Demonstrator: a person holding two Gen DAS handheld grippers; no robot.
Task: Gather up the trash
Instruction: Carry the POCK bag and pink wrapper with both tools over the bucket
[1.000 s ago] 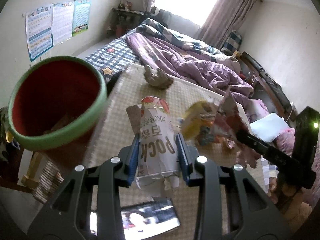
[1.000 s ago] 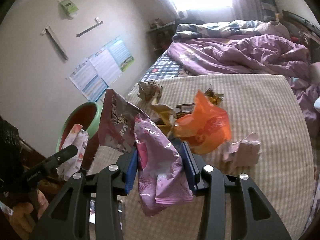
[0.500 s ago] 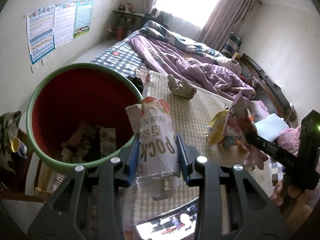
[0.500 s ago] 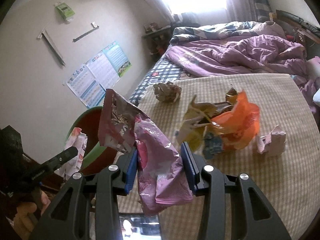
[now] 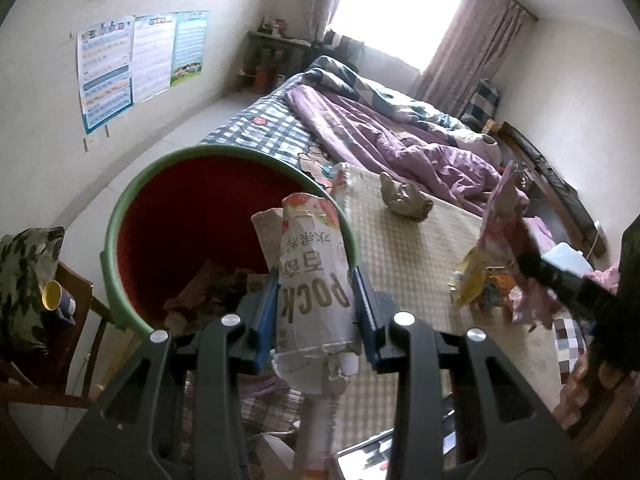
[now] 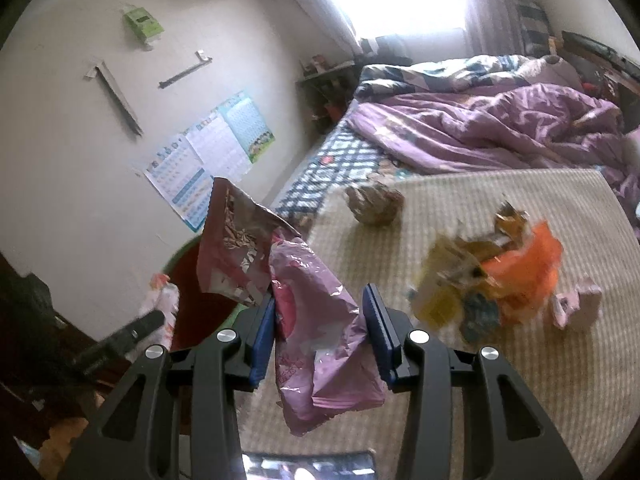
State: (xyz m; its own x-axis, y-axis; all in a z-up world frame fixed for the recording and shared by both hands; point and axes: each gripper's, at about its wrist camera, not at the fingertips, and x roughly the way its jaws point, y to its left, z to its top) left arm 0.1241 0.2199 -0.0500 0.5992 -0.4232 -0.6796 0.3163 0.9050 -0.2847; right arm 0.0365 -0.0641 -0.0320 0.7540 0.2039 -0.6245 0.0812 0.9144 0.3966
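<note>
My left gripper (image 5: 316, 300) is shut on a white Pocky wrapper (image 5: 312, 272) and holds it over the near rim of the green bin (image 5: 132, 196), whose red inside holds several scraps. My right gripper (image 6: 320, 316) is shut on pink wrappers (image 6: 320, 320), with a dark red bag (image 6: 232, 240) sticking up from them, above the mat near the bin (image 6: 192, 276). Loose trash lies on the woven mat (image 6: 480, 380): a crumpled brown paper ball (image 6: 376, 204), an orange bag (image 6: 524, 276), a yellow wrapper (image 6: 440, 296), a pink scrap (image 6: 576, 304).
A bed with a purple quilt (image 5: 400, 140) lies beyond the mat. A wooden chair with a yellow cup (image 5: 52, 296) stands left of the bin. A phone screen (image 6: 308, 466) lies at the mat's near edge. Posters (image 5: 132, 60) hang on the wall.
Both grippers have moved left toward the bin. The left one now holds its wrapper over the bin's rim. Both stay shut on their wrappers.
</note>
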